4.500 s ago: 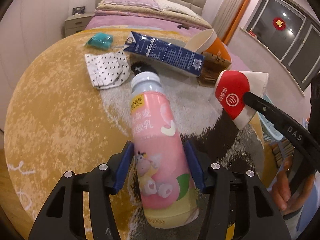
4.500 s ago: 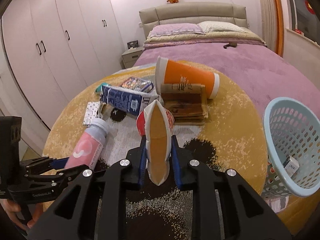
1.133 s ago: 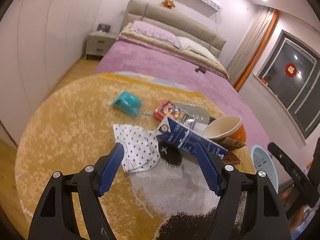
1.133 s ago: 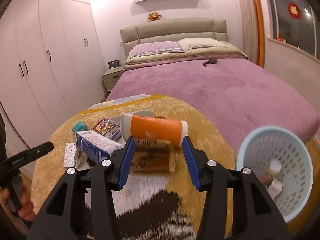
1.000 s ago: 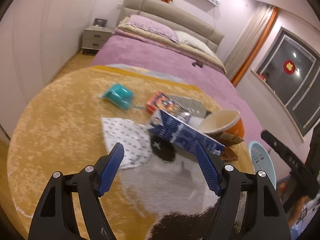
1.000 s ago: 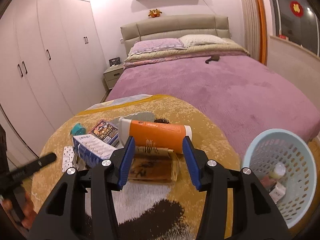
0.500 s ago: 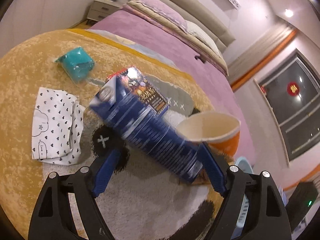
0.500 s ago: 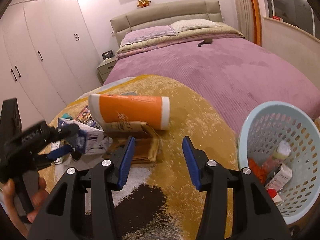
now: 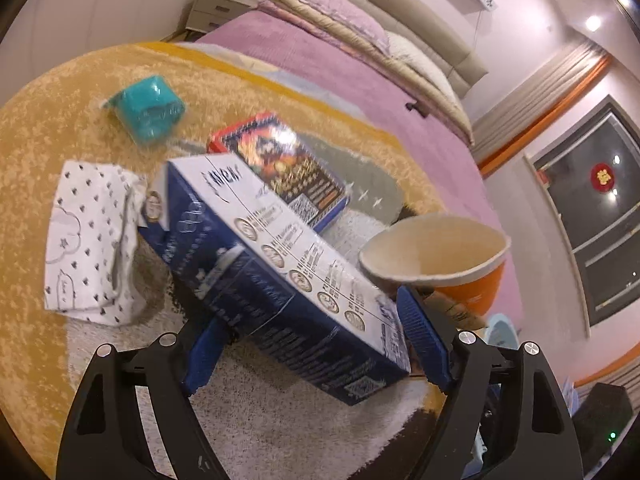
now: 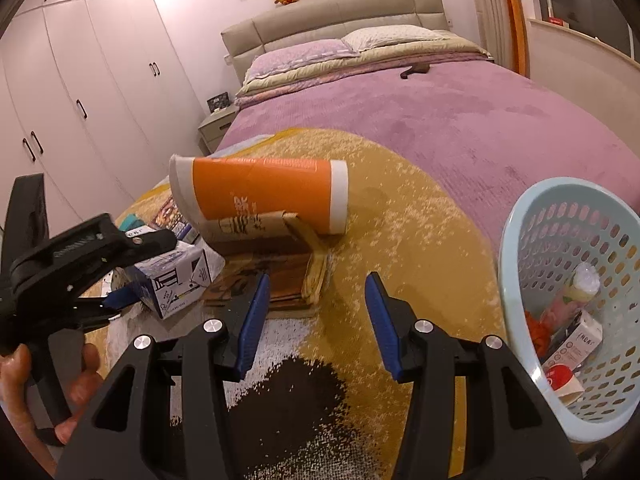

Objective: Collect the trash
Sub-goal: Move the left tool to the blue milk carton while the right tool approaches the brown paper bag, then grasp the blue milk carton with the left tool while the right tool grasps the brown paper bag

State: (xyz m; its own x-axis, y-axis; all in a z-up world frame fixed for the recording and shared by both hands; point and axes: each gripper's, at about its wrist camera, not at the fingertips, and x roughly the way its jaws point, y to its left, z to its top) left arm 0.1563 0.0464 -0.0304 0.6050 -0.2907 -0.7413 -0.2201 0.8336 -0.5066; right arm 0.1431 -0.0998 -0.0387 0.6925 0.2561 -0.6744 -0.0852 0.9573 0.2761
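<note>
A long dark-blue and white carton (image 9: 276, 276) lies on the round yellow rug (image 9: 48, 128). My left gripper (image 9: 316, 340) is open with its jaws on either side of the carton's near end; it also shows in the right wrist view (image 10: 120, 280) at the carton (image 10: 176, 280). An orange paper cup (image 10: 260, 196) lies on its side over a stack of brown paper bags (image 10: 276, 272). My right gripper (image 10: 314, 320) is open and empty, just in front of the bags.
A light-blue basket (image 10: 516, 248) at the right holds a pink bottle (image 10: 572, 296), a red cup and a small carton. A white heart-print cloth (image 9: 88, 240), a teal packet (image 9: 148, 108) and a colourful box (image 9: 280, 160) lie on the rug. A purple bed (image 10: 440, 100) stands behind.
The bottle and red cup held 4.5 s ago now lie in the basket. Both grippers opened and came back down; the left closed in around the blue carton, the right neared the paper bags.
</note>
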